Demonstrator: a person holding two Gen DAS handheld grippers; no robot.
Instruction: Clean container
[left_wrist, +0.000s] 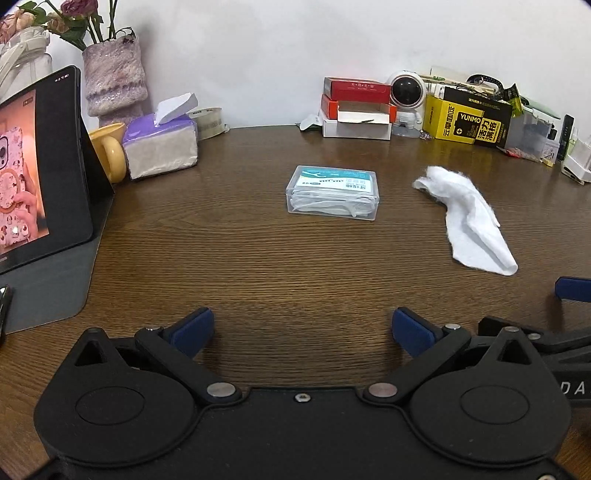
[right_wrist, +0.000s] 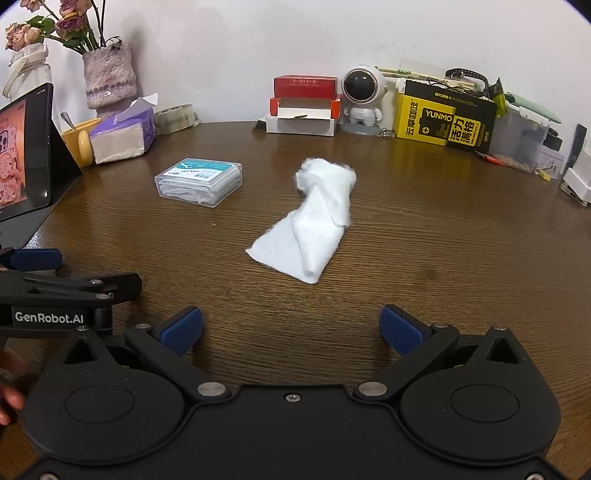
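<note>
Clear plastic floss-pick box sits lid-closed mid-surface, crumpled white wipe lying apart to its right. Left tongs and right tongs both gape wide, empty, hovering short of both items.

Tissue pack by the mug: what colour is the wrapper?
Purple tissue pack; clearest in the left wrist view.

The left hand-held gripper, fingers spread wide, faces a clear container beside a white cloth.
</note>
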